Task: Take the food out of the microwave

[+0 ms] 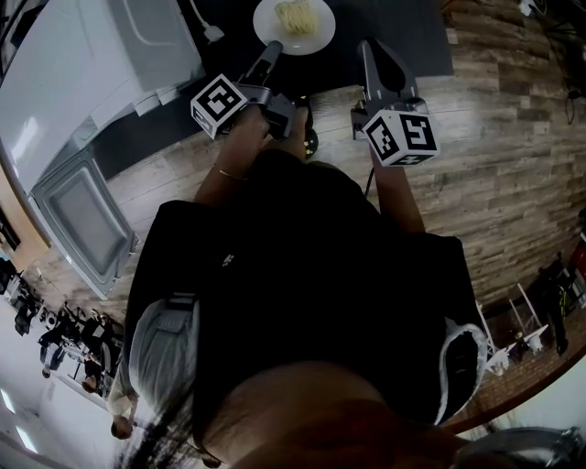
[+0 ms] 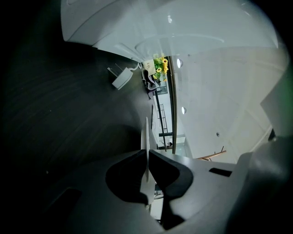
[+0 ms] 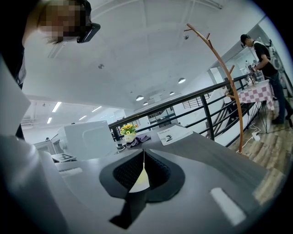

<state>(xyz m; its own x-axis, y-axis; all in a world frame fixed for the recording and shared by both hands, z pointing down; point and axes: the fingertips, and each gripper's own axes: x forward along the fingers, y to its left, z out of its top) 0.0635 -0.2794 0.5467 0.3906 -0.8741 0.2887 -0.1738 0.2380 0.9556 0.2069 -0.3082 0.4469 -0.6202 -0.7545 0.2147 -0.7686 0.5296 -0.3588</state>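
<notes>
A white plate [image 1: 316,27] with pale noodles [image 1: 295,14] lies on the dark tabletop [image 1: 412,27] at the top of the head view. My left gripper [image 1: 272,48] reaches its near-left rim. In the left gripper view the jaws [image 2: 147,153] are shut on the thin white plate rim [image 2: 146,132], seen edge-on. My right gripper [image 1: 364,46] sits just right of the plate, apart from it. It is shut [image 3: 143,155], with nothing gripped. The white microwave [image 1: 92,64] stands at the left with its door [image 1: 78,220] swung open.
A vase of yellow flowers [image 3: 128,129], a printed sheet [image 3: 174,134] and a cloth lie further along the table by the microwave [image 3: 89,139]. Behind are a black railing [image 3: 206,103], a wooden coat stand [image 3: 224,77] and a person [image 3: 268,68] at a checked table.
</notes>
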